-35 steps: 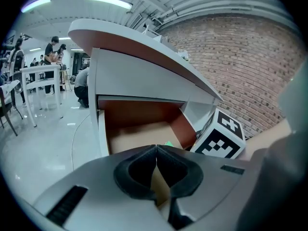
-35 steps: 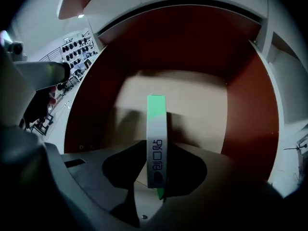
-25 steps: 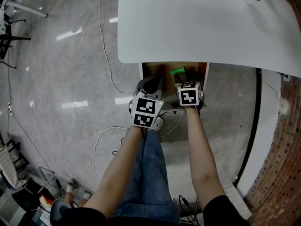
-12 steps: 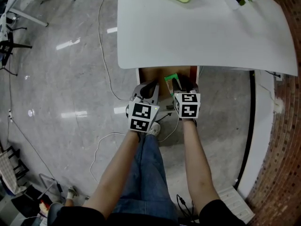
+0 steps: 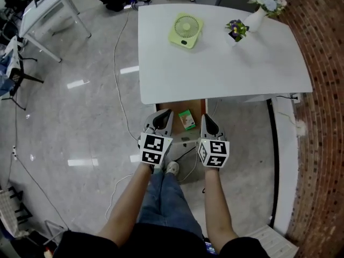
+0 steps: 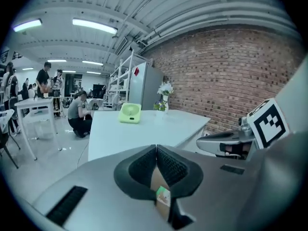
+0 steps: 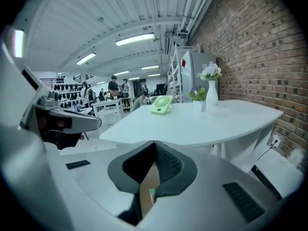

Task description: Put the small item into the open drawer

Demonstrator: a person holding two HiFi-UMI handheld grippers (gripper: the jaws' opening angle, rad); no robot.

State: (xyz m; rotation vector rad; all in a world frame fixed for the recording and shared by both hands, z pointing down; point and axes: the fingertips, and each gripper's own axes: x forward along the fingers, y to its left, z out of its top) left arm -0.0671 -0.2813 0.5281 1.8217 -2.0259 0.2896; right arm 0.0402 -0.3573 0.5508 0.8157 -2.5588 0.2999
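Small item [image 5: 186,119]: lying loose inside drawer [image 5: 195,108], judged placed; left gripper [image 5: 165,114], right gripper [image 5: 206,118] flanking drawer front, jaws pressed together, empty.

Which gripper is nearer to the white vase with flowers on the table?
Right. The right gripper is at the right side of the drawer, diagonally below the white vase; the left gripper is at its left side, farther away.

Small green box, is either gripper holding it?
No, the small green box lies in the wooden drawer, clear of the left gripper and right gripper.
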